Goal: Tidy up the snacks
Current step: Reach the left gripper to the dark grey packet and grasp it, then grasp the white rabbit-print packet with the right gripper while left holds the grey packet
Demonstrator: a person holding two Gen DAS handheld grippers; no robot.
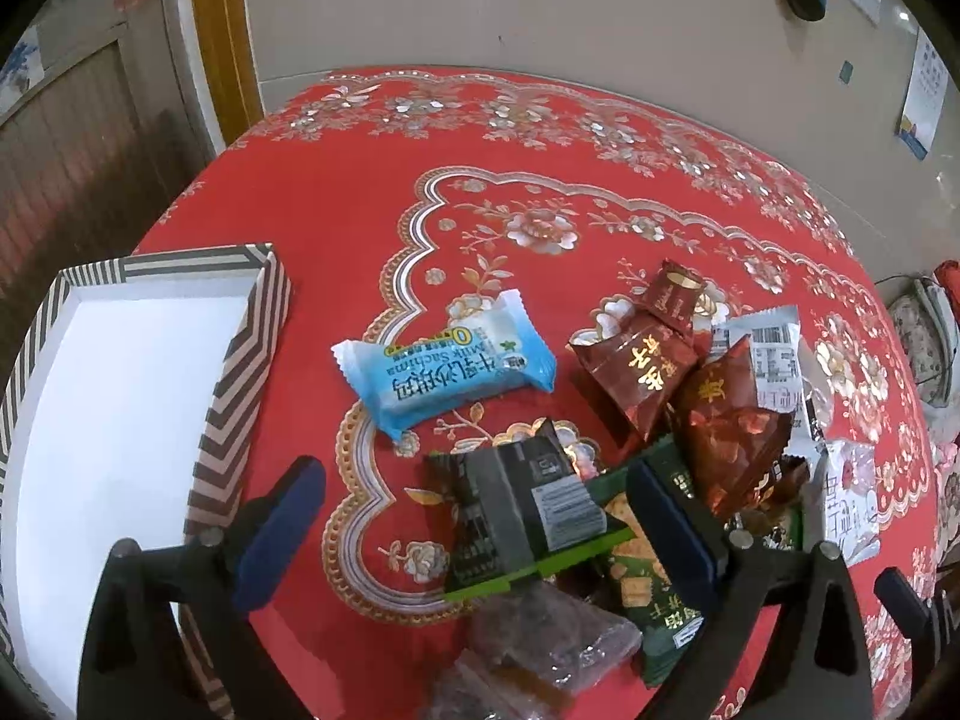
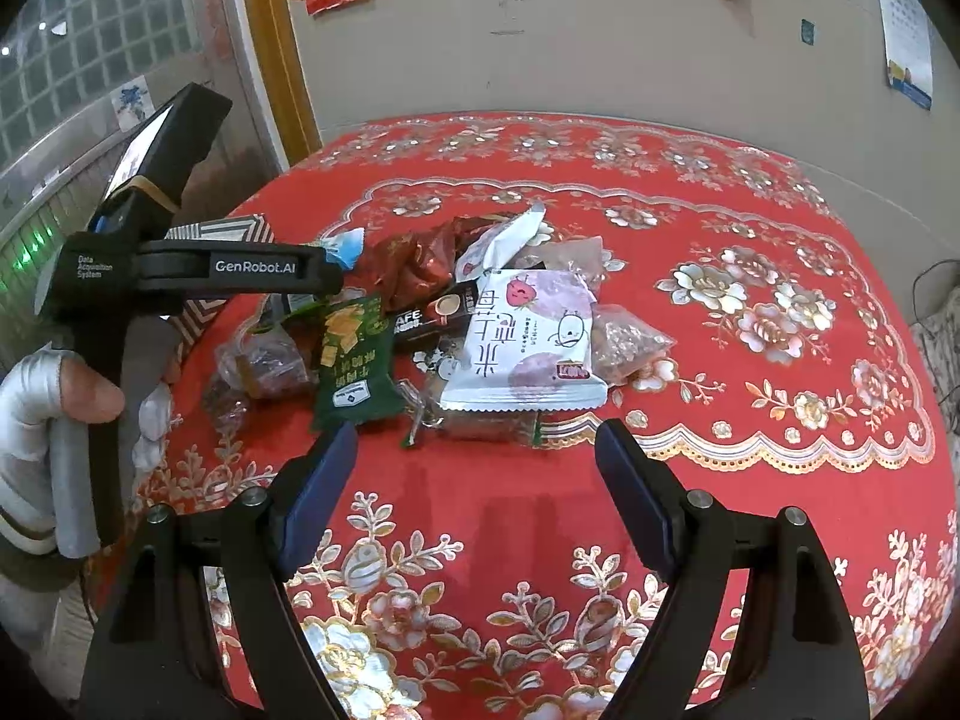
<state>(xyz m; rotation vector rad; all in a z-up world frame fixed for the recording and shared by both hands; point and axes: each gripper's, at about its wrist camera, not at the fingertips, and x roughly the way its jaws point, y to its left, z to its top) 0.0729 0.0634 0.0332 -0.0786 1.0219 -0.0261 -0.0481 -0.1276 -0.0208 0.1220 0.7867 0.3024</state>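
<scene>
A pile of wrapped snacks lies on the red flowered tablecloth [image 1: 336, 192]. A blue Milk Sachima packet [image 1: 444, 366] sits apart, left of the heap. My left gripper [image 1: 480, 510] is open above a dark green packet [image 1: 516, 510], its fingers on either side without closing on it. Dark red packets [image 1: 642, 372] lie behind. At the left stands an empty striped box [image 1: 240, 372] with a white inside. In the right wrist view my right gripper [image 2: 474, 468] is open, just short of a white and pink packet [image 2: 528, 348] and a green biscuit packet [image 2: 354, 360].
A gloved hand [image 2: 36, 396] holds the left gripper's black body [image 2: 180, 270] at the left of the right wrist view. A beige wall [image 1: 540, 6] rises behind the table. The tablecloth [image 2: 750, 324] is bare to the right of the heap.
</scene>
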